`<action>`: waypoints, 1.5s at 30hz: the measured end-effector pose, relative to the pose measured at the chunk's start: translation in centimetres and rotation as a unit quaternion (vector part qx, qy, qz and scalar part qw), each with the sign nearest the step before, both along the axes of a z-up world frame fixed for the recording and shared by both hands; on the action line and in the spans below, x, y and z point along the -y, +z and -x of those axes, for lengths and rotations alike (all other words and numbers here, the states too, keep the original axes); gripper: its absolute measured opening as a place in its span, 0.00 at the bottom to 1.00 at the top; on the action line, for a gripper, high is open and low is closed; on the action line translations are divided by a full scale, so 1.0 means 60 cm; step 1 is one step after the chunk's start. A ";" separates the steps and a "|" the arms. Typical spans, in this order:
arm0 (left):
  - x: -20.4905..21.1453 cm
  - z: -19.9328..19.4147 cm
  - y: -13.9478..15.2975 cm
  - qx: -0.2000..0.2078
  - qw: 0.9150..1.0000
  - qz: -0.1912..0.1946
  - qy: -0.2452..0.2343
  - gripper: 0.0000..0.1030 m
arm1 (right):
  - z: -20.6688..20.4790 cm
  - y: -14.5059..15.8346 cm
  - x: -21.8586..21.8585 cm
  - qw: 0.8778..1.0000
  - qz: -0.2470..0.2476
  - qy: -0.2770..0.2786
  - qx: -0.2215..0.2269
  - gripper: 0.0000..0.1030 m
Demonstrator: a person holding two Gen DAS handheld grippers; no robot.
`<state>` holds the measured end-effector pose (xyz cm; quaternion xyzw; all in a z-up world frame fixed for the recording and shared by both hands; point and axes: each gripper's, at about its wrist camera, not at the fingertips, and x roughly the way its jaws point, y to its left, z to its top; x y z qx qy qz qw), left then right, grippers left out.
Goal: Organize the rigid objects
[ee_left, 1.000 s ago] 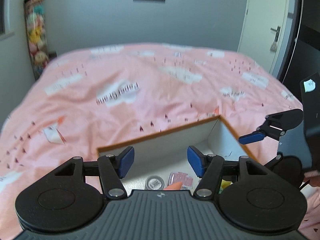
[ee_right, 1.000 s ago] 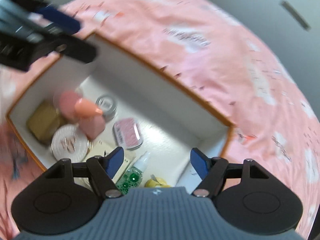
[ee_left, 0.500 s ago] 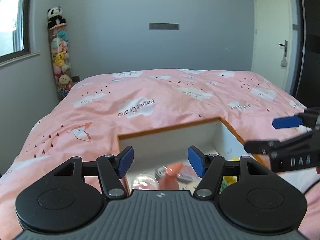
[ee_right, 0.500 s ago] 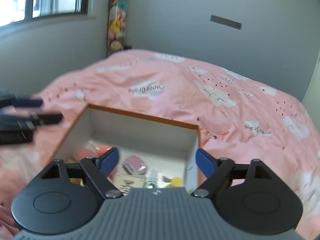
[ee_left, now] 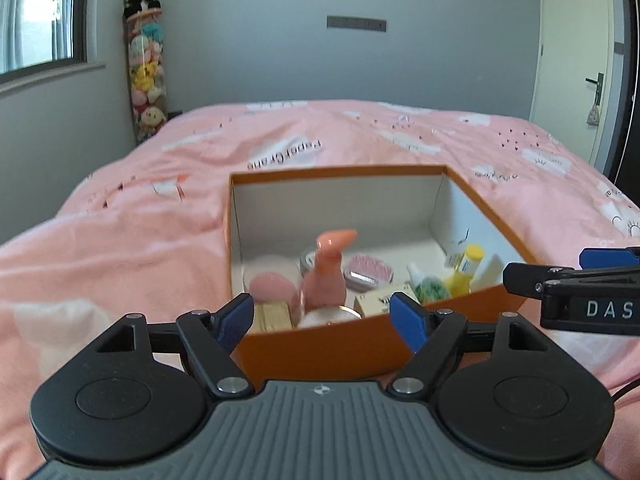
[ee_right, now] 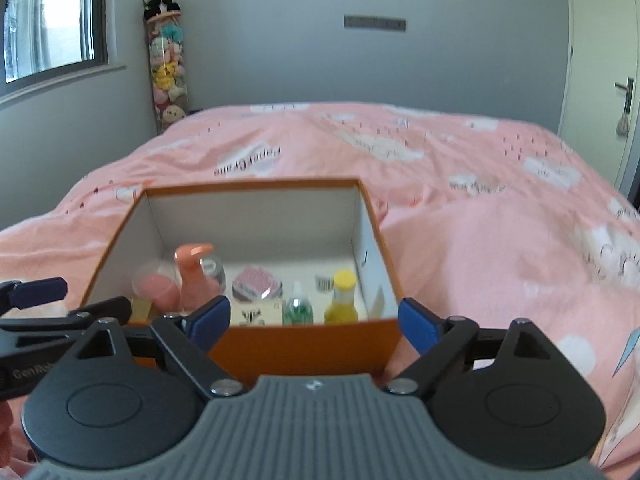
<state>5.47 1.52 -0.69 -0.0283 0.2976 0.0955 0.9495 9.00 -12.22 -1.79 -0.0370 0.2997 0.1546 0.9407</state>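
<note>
An orange box [ee_left: 340, 346] with white inner walls sits on the pink bed; it also shows in the right wrist view [ee_right: 304, 346]. Inside stand a pink pump bottle [ee_left: 326, 276] [ee_right: 194, 276], a yellow bottle [ee_left: 466, 270] [ee_right: 342, 300], a small green bottle [ee_right: 298, 308], a pink tin [ee_left: 368, 272] [ee_right: 258, 284], a pink round ball [ee_right: 156, 286] and a small carton [ee_left: 382, 300]. My left gripper [ee_left: 322, 320] is open and empty just before the box's near wall. My right gripper [ee_right: 316, 320] is open and empty at the same wall, beside the left one.
The pink duvet [ee_left: 120, 216] covers the whole bed around the box. A tall tube of plush toys [ee_left: 144, 68] stands in the far left corner. A white door [ee_left: 576, 52] is at the far right, a window [ee_left: 36, 20] at the left.
Both grippers have pulled back and levelled out from above the box to in front of its near wall. Both stay open and empty.
</note>
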 end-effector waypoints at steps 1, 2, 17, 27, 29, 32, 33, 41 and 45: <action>0.000 0.000 -0.004 -0.001 1.000 0.001 0.001 0.88 | 0.000 -0.005 -0.001 1.000 0.002 0.001 -0.002 0.87; 0.000 -0.001 -0.006 -0.003 1.000 0.000 0.003 0.88 | -0.002 -0.009 -0.002 1.000 0.004 0.001 -0.002 0.88; -0.004 -0.006 -0.021 -0.023 0.999 -0.007 0.022 0.88 | -0.021 -0.041 -0.004 0.999 0.012 -0.005 -0.036 0.90; -0.001 -0.002 -0.014 -0.019 0.999 -0.012 0.029 0.88 | -0.017 -0.037 -0.004 0.999 0.012 -0.005 -0.031 0.91; -0.001 -0.001 -0.014 -0.019 0.999 -0.011 0.029 0.88 | -0.018 -0.038 -0.003 0.999 0.011 -0.007 -0.032 0.91; -0.001 -0.001 -0.014 -0.019 0.999 -0.010 0.029 0.88 | -0.020 -0.039 -0.002 0.999 0.011 -0.008 -0.035 0.91; -0.002 -0.001 -0.014 -0.019 0.999 -0.011 0.029 0.88 | -0.020 -0.038 -0.003 0.999 0.011 -0.009 -0.035 0.91; -0.001 0.002 -0.013 -0.019 0.999 -0.010 0.031 0.88 | -0.021 -0.039 -0.004 0.999 0.011 -0.008 -0.039 0.91; 0.000 0.003 -0.011 -0.017 0.999 -0.013 0.031 0.88 | -0.021 -0.039 -0.003 0.999 0.011 -0.008 -0.039 0.91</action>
